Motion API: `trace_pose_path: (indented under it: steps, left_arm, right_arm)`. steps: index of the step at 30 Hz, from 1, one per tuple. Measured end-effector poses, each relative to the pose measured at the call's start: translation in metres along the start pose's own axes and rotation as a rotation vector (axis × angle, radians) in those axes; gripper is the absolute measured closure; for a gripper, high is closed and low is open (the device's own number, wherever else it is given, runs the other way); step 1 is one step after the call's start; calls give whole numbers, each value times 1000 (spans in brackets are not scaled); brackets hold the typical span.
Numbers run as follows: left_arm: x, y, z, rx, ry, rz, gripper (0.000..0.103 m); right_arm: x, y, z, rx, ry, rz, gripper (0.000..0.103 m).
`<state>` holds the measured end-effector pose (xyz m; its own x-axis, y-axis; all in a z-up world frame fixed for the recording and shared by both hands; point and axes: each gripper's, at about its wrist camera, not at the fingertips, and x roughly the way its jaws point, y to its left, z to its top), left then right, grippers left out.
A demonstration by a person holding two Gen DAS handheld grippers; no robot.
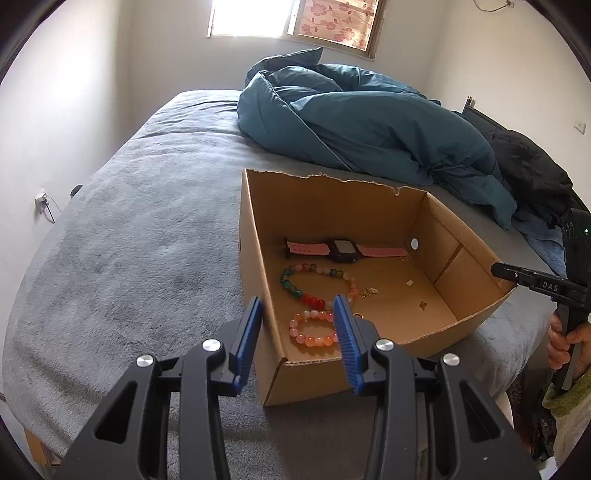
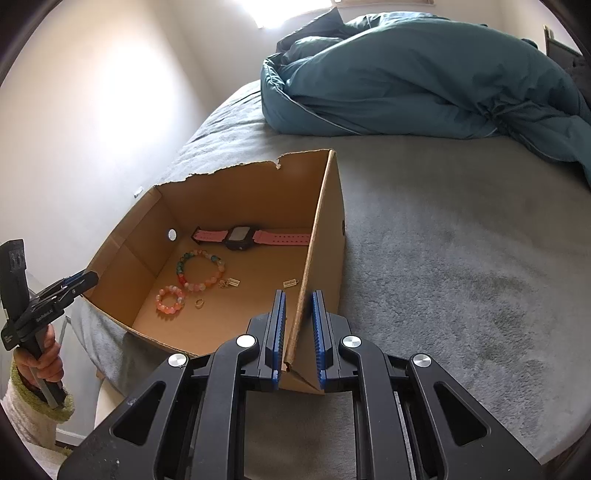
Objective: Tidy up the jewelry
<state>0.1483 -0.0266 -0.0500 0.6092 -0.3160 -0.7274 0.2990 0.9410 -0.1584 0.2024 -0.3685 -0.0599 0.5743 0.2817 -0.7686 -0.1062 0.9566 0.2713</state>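
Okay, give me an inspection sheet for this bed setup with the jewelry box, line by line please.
Surface: grey blanket covering the bed.
Job's things: cardboard box holds a pink-strapped watch, large beaded bracelet, small pink beaded bracelet, a ring and small gold pieces.
Clutter: teal duvet heaped at the far end.
Grippers: left gripper open over the box's near corner; right gripper open, straddling a box wall.
Cables: wall plug with cable.
Surroundings: window, floral curtain.
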Motion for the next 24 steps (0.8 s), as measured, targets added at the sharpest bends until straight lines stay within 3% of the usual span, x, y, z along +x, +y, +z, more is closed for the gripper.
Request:
trace_pose_path:
  steps: [24]
  left_arm:
    - [1, -4, 0, 6, 1, 10, 65]
  right_arm:
    - [-8, -1, -12, -8, -11, -18, 89]
